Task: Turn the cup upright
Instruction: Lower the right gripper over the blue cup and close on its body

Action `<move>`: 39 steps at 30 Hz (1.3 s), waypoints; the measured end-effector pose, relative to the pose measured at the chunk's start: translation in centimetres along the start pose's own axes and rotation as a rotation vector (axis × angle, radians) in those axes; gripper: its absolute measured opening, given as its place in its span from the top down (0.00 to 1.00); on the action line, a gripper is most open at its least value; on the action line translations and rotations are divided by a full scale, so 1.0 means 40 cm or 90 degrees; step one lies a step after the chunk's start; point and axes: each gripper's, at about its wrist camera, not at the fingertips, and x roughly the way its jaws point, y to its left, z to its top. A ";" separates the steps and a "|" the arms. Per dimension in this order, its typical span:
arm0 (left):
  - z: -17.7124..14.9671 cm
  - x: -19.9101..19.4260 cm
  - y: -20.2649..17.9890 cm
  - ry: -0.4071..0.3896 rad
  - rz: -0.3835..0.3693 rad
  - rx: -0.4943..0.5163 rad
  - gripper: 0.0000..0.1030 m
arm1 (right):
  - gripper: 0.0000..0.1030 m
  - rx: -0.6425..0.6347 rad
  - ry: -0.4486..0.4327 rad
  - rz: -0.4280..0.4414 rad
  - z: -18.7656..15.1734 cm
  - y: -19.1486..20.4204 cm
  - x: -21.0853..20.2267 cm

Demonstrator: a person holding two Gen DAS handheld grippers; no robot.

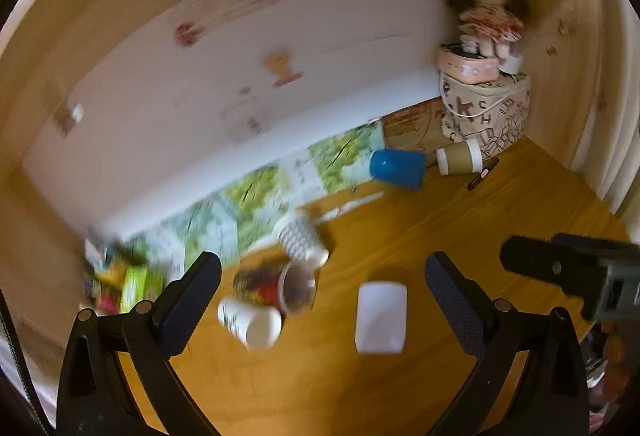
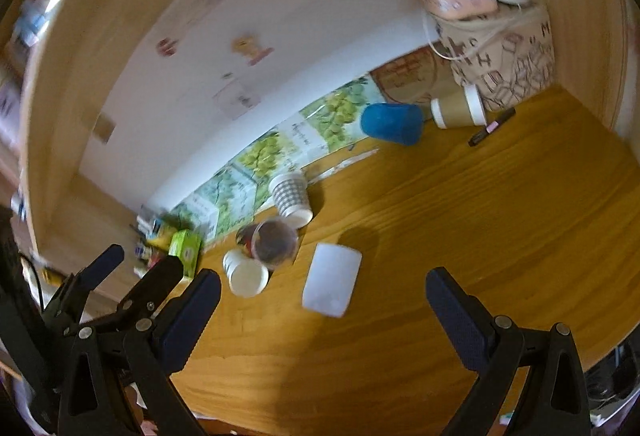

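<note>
Several cups lie on the wooden desk. A white translucent cup lies on its side between my left gripper's open fingers; it also shows in the right wrist view. To its left lie a white paper cup, a red patterned cup and a checked cup. A blue cup and a brown lidded cup lie at the back. My right gripper is open and empty, above the desk; it shows in the left wrist view at the right.
A printed fabric bag with a pink box and a doll on top stands at the back right corner. A dark pen lies near it. Picture cards lean along the white back wall. Small boxes sit at the left.
</note>
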 end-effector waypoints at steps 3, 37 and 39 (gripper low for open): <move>0.050 0.038 -0.041 -0.007 0.006 0.053 0.01 | 0.00 0.042 0.004 0.018 0.059 -0.049 0.029; 0.171 0.609 -0.371 -0.029 0.070 0.674 0.01 | 0.00 0.348 0.121 0.159 0.345 -0.511 0.393; 0.163 0.625 -0.374 -0.028 0.064 0.695 0.01 | 0.00 0.341 0.119 0.164 0.352 -0.516 0.399</move>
